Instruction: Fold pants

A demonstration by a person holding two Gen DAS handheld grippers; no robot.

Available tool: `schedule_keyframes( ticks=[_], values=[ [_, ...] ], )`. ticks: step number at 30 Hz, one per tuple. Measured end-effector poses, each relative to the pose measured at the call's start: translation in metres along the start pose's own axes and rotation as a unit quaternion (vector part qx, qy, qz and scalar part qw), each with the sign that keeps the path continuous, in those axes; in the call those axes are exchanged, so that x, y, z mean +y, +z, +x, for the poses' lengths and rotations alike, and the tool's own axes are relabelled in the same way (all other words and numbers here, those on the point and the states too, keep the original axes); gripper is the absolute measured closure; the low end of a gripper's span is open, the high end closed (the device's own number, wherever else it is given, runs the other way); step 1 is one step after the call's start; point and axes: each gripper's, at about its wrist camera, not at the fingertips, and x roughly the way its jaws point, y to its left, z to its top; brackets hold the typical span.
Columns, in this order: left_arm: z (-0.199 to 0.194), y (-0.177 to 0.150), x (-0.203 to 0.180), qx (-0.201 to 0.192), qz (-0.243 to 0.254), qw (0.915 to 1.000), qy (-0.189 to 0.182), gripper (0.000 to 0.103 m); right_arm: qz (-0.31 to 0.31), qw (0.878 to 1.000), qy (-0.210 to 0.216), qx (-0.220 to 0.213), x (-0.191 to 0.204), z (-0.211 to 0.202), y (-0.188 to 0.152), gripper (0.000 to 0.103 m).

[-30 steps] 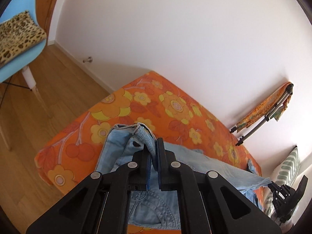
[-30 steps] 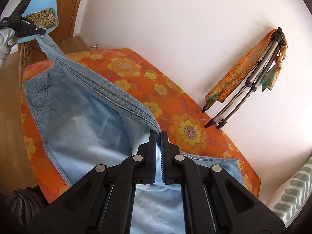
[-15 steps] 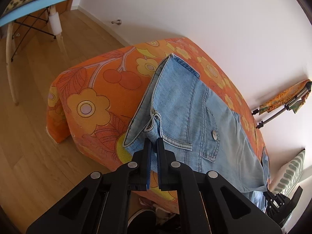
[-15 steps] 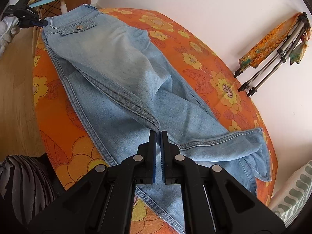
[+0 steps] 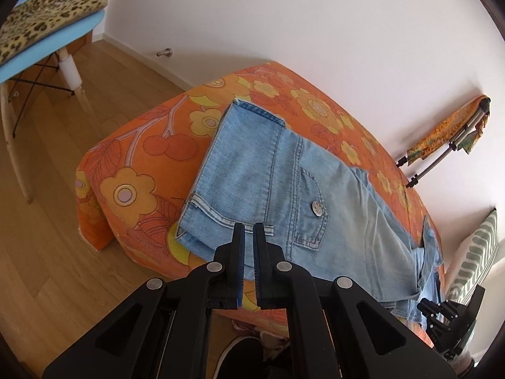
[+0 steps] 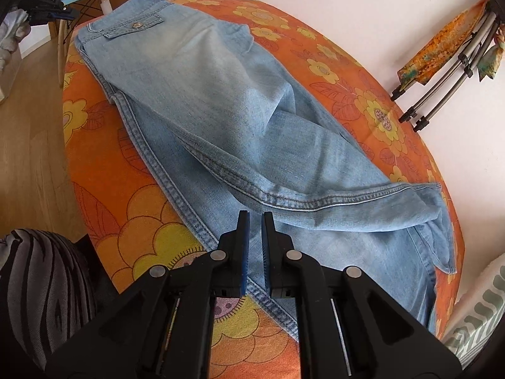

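Light-blue denim pants (image 6: pixel 221 94), faded and softly creased, laid flat and folded lengthwise, one leg over the other. Stretched diagonally away from the right tool: waistband at the far upper left, hems off to the right of its tips. Flapped back pocket with a metal button facing up near the waistband. Double-stitched side seams running just ahead of the right tool's tips, the upper leg's hem end rumpled and slightly lifted. From the left tool, waistband end (image 5: pixel 252 183) spread directly ahead of and under its tips, legs trailing off to the right.
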Motion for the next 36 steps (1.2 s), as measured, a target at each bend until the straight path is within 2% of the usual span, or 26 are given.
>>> schedule_keyframes(
  ticks=[2, 6, 8, 9, 13, 15, 20, 25, 27, 29, 35, 36],
  values=[
    [0.002, -0.002, -0.023, 0.002, 0.032, 0.9995, -0.005, 0.099, 0.019, 1.0, 0.007, -0.009, -0.007, -0.008, -0.004, 0.062],
    [0.012, -0.01, -0.076, 0.015, 0.087, 0.9956, -0.031, 0.097, 0.068, 0.997, 0.02, -0.029, -0.029, -0.027, -0.015, 0.059],
    [0.018, -0.017, -0.104, 0.025, 0.114, 0.9918, -0.053, 0.089, 0.095, 0.995, 0.023, -0.037, -0.043, -0.036, -0.022, 0.059],
    [0.022, -0.021, -0.119, 0.031, 0.13, 0.989, -0.064, 0.089, 0.111, 0.993, 0.022, -0.04, -0.052, -0.041, -0.027, 0.059],
    [0.037, -0.042, -0.178, 0.058, 0.192, 0.9751, -0.095, 0.087, 0.182, 0.982, 0.011, -0.049, -0.096, -0.055, -0.055, 0.045],
    [0.044, -0.053, -0.204, 0.069, 0.219, 0.9673, -0.109, 0.081, 0.22, 0.975, -0.003, -0.043, -0.122, -0.06, -0.076, 0.045],
    [0.071, -0.076, -0.252, 0.098, 0.263, 0.9524, -0.119, 0.08, 0.323, 0.946, -0.016, -0.014, -0.195, -0.061, -0.145, 0.045],
    [0.097, -0.091, -0.279, 0.117, 0.281, 0.9462, -0.109, 0.08, 0.406, 0.913, -0.02, 0.027, -0.262, -0.038, -0.21, 0.047],
    [0.105, -0.093, -0.284, 0.116, 0.286, 0.9456, -0.103, 0.08, 0.429, 0.903, -0.014, 0.034, -0.281, -0.027, -0.229, 0.055],
    [0.112, -0.095, -0.287, 0.121, 0.287, 0.9454, -0.095, 0.08, 0.442, 0.896, -0.011, 0.041, -0.296, -0.017, -0.242, 0.069],
    [0.127, -0.1, -0.296, 0.135, 0.294, 0.9419, -0.09, 0.08, 0.457, 0.888, -0.022, 0.048, -0.333, 0.003, -0.259, 0.072],
    [0.128, -0.101, -0.298, 0.138, 0.294, 0.9415, -0.091, 0.08, 0.462, 0.885, -0.022, 0.048, -0.341, 0.004, -0.261, 0.075]
  ],
)
